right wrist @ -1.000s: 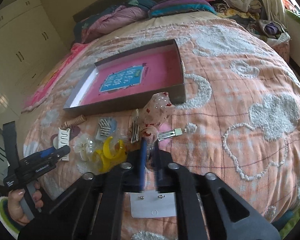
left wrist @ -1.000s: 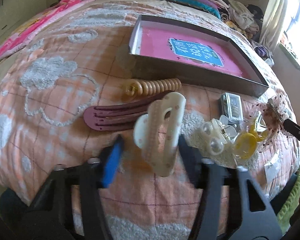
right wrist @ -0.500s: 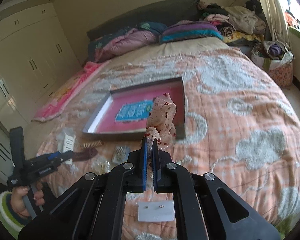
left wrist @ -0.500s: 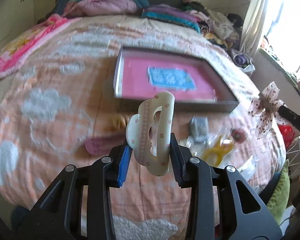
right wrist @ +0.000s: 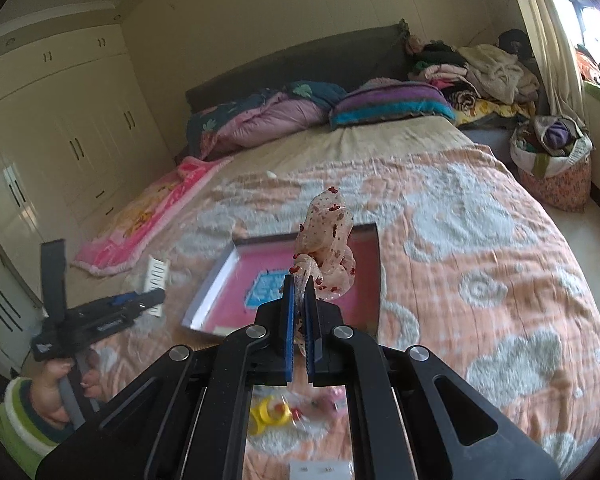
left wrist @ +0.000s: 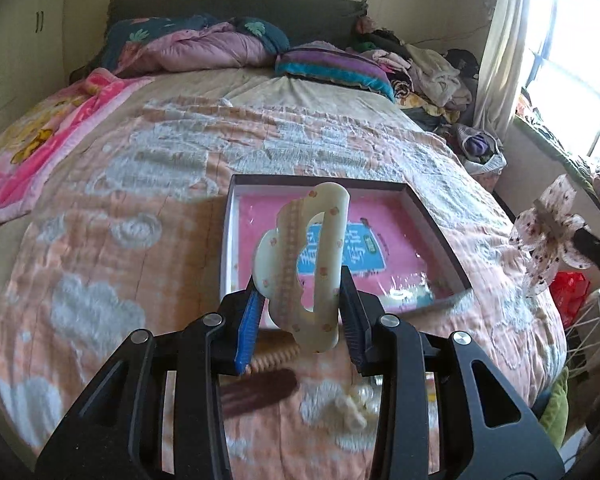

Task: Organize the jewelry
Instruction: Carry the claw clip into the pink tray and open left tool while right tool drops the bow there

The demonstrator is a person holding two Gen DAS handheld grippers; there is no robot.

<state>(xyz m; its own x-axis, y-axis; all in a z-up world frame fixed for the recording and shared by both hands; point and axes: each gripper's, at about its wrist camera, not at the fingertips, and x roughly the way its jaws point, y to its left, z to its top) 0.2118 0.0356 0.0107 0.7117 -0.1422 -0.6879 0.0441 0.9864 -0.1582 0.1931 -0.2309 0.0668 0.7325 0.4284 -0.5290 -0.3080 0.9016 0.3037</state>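
A shallow open box (left wrist: 436, 224) lies on the peach bedspread (left wrist: 112, 240), its pink floor carrying only a blue printed label (left wrist: 358, 246). The left gripper (left wrist: 302, 320) pinches a cream hair claw (left wrist: 306, 264) upright between its jaws, raised above the box's near edge. The right gripper (right wrist: 298, 320) is nearly closed on a sheer, red-speckled bow (right wrist: 328, 248), also held above the box. A brown comb (left wrist: 260, 394) and yellow clips (right wrist: 268, 414) lie on the bedspread near the box.

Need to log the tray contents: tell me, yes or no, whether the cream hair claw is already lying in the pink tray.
No: the cream hair claw is clamped in the left gripper, held above the pink tray.
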